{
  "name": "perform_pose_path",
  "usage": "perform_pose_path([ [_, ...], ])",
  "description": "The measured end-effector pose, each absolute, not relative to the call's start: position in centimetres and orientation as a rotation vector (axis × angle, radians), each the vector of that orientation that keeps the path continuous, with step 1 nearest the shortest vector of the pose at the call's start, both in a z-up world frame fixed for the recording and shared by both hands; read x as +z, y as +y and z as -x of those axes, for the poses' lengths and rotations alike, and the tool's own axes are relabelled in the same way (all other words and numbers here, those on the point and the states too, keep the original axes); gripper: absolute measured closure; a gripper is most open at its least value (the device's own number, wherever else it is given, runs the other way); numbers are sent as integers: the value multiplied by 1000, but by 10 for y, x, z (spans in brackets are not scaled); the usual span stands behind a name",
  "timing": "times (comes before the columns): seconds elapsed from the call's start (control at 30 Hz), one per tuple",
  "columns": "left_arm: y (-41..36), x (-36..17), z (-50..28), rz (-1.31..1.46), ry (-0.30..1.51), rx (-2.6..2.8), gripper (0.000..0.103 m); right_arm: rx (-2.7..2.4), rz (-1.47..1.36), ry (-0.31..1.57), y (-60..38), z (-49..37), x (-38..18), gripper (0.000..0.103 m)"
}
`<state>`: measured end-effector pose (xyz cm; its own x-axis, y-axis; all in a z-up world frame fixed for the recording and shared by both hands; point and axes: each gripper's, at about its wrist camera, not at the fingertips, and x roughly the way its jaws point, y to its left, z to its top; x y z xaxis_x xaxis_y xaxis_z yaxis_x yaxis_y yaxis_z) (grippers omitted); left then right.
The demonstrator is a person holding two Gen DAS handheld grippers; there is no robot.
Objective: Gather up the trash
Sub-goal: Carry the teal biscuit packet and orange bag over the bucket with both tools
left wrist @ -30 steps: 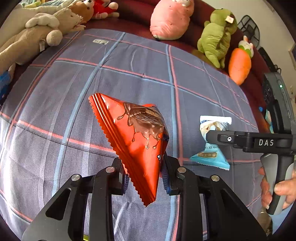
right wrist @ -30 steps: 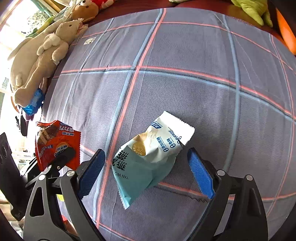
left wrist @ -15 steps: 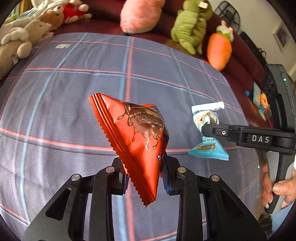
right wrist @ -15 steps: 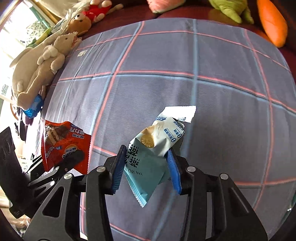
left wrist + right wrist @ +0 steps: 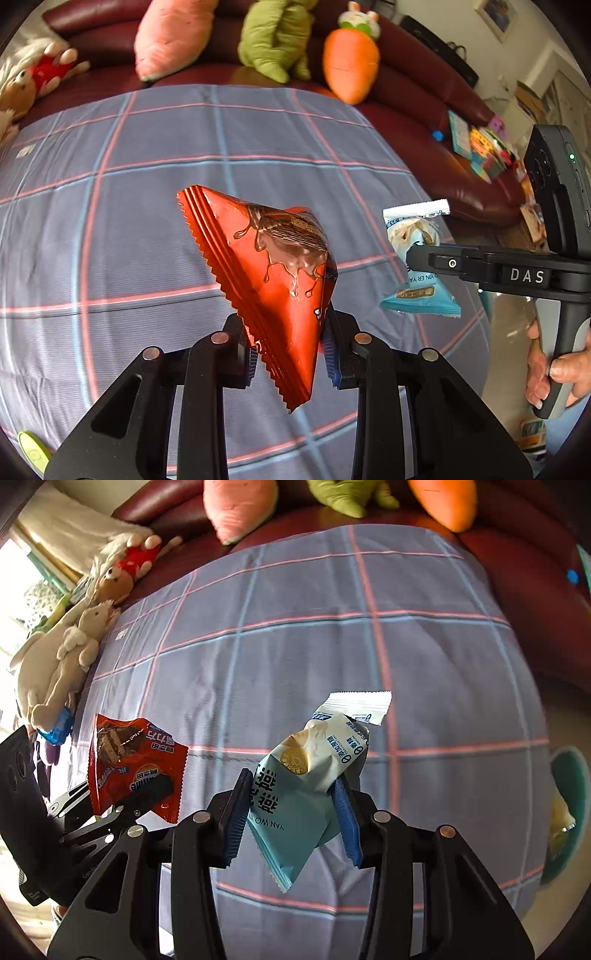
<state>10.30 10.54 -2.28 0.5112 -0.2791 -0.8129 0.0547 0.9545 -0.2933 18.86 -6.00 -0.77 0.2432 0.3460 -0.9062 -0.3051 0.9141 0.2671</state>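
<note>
Wrappers are both lifted: left tool [image 5: 288, 354] clamps the red wrapper [image 5: 273, 273], right tool [image 5: 291, 819] the teal wrapper [image 5: 306, 786]. Binning remains; no bin shows.

Home living room: dark red leather sofa [image 5: 424, 122], plush toys [image 5: 349, 61], plaid cloth [image 5: 147, 184].

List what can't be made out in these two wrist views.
- Trash bin: in neither view, so the drop-off spot is unknown.
- Red wrapper: lower end hidden between the left gripper jaws, left view.
- Teal wrapper: small print too small to read, right view.
- Person: only a hand at the frame's right edge, left view.
- Clutter on the sofa: too small and distorted to identify.
</note>
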Motion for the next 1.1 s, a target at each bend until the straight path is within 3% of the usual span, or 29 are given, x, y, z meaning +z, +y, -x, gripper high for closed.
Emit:
perform_pose_path([
  [0.77, -148, -17, -136, -64, 1075, -496, 73, 144, -370, 1088, -385, -130, 12, 61],
  [1.1, -226, -28, -147, -142, 1099, -575, 73, 49, -481, 1066, -475, -117, -3, 61],
])
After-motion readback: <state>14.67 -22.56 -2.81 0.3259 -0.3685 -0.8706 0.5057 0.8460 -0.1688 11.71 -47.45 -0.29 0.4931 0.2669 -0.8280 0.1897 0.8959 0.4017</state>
